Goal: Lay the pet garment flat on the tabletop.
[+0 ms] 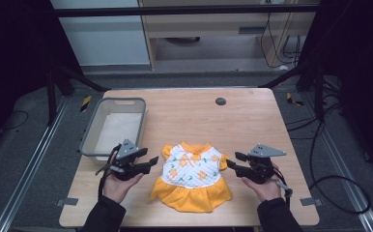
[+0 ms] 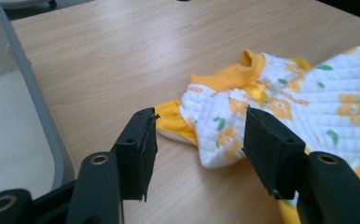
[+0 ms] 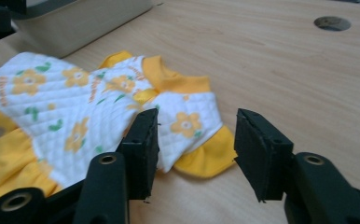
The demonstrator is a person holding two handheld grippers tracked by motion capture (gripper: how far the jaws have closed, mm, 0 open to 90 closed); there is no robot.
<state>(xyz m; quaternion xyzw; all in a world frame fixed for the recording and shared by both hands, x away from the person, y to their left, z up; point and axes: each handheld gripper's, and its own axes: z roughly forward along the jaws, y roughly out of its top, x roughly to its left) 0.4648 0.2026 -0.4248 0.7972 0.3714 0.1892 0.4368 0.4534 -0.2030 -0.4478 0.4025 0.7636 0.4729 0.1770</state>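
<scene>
Small dress point(image 1: 192, 177) lying flat on the worktop point(image 1: 252, 121), right of the grey bin point(image 1: 90, 126). Left gripper point(image 1: 150, 162) and right gripper point(image 1: 233, 160) flank its sleeves, jaws wide, empty; no grasp yet made.

Left hand-held gripper point(image 1: 151, 161) and right hand-held gripper point(image 1: 234, 160), jaws apart, facing inward.

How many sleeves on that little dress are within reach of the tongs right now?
2. One sleeve lies just ahead of the open left tongs, on the basket side; the other sleeve lies between the open right tongs. Neither is gripped yet.
</scene>
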